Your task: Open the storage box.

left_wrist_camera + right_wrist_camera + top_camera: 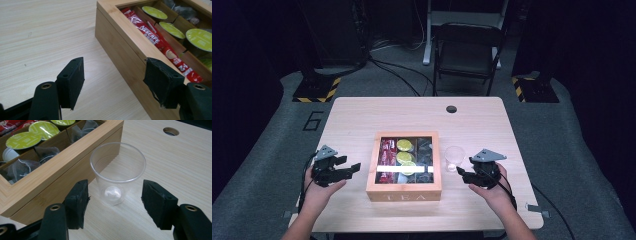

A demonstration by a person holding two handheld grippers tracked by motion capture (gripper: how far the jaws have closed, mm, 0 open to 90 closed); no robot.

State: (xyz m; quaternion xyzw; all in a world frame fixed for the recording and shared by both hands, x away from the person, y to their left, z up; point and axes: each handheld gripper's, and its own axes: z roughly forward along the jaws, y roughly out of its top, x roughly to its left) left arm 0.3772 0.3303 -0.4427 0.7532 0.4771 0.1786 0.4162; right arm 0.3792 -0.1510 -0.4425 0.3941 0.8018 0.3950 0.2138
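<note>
Wooden tea box [404,192] sits at mid-table, front face lettered "TEA", lid a wooden frame round a clear pane. Through the pane: red Nescafe stick packs [160,41] in the left column, green-lidded capsules [404,145] in the middle column, dark sachets [424,150] in the right column. In the right gripper view the sachets look like mesh tea bags, though glare on the pane makes that uncertain.

Clear plastic cup [117,173] stands upright and empty on the table, just beside the box's right wall, not touching it as far as the right gripper view shows.

Left gripper [113,83]: held in the person's left hand [319,192], off the box's left side. Jaws stand apart with nothing between them; bare table shows in the gap. The right-hand pad in its own view overlaps the box's left wall in the picture; contact cannot be told.

Right gripper [115,203]: held in the right hand [492,192], on the box's right side, pointing at the cup. Jaws stand apart, one pad to each side of the cup's base in the picture, both nearer the camera than the cup; pads clear of its wall.

Table [362,112]: pale wood-grain top, round cable hole [451,109] near the far edge. A dark folding chair [467,47] stands beyond the table on the grey floor.
</note>
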